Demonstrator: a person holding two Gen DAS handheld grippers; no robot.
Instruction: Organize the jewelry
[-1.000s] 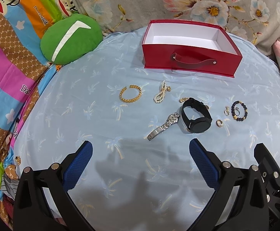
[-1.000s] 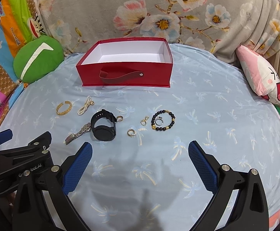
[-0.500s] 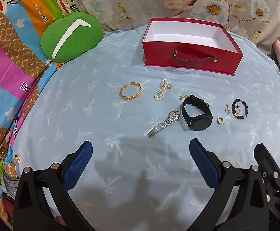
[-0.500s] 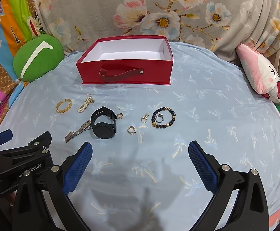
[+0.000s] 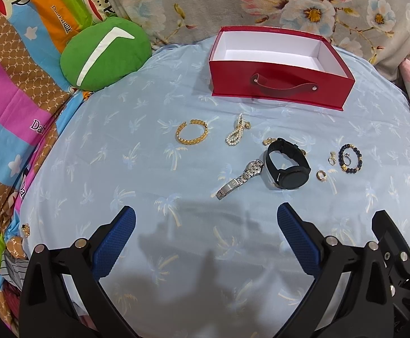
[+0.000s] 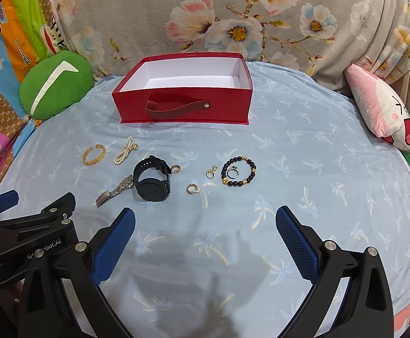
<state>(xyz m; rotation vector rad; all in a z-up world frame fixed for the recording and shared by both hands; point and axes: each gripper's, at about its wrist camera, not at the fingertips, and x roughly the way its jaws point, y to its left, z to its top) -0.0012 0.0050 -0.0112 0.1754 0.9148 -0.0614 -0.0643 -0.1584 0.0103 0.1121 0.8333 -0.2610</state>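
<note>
Left claw (image 5: 206, 219): jaws spread wide, nothing between them, hovering over bare blue sheet (image 5: 106, 174) of the bed. Right claw (image 6: 205, 221): likewise spread wide, empty, over same sheet, just beside left claw

Count of jewelry laid out ahead of both claws, all on sheet, none in box:
- Watches, 2: black watch (image 6: 152, 180), strap looped upright; silver watch (image 6: 115, 191) lying flat, touching black one at its left
- Bracelets, 3: gold bracelet (image 6: 93, 154) farthest left; pearl bracelet (image 6: 124, 150) just beside it; dark beaded bracelet (image 6: 238, 171) farthest right
- Rings, 4 visible: silver ring (image 6: 232, 172) inside beaded loop; gold ring (image 6: 192, 188) nearest right claw; small gold ring (image 6: 211, 173) between that and beads; one ring (image 6: 175, 169) touching back of black watch

Red box (image 6: 182, 107), 1: open, white inside, empty, strap handle on front wall, well beyond jewelry row

Cushions, 2: green cushion (image 6: 54, 84) left of box, pink cushion (image 6: 382, 112) at right
</note>
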